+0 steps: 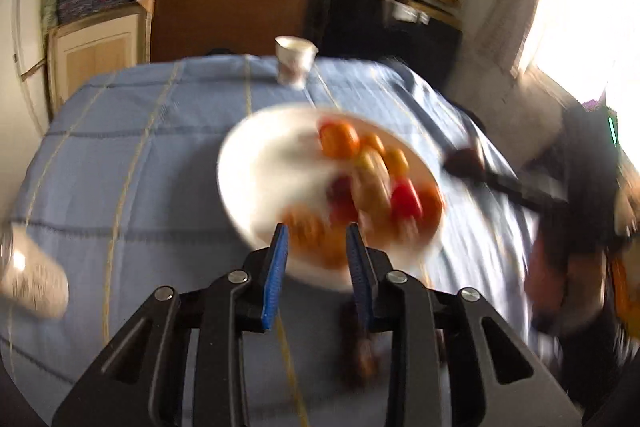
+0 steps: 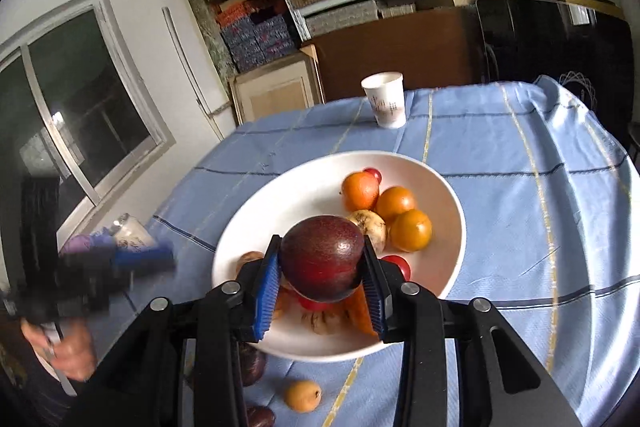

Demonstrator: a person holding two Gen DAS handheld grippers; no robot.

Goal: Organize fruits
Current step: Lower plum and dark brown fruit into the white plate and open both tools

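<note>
A white bowl (image 2: 444, 259) on the blue tablecloth holds several oranges (image 2: 410, 230), small red fruits and a pale fruit. My right gripper (image 2: 322, 259) is shut on a dark red passion fruit (image 2: 320, 255) and holds it just above the bowl's near side. Loose on the cloth in front of the bowl lie a small orange fruit (image 2: 303, 395) and dark fruits (image 2: 252, 365). In the blurred left wrist view my left gripper (image 1: 316, 239) is open and empty, above the near rim of the bowl (image 1: 256, 163). The left gripper also shows at the left of the right wrist view (image 2: 144, 259).
A white paper cup (image 2: 385, 105) stands at the table's far edge, also in the left wrist view (image 1: 295, 61). A glass jar (image 2: 130, 233) stands at the table's left edge. Shelves with stacked boxes rise behind the table.
</note>
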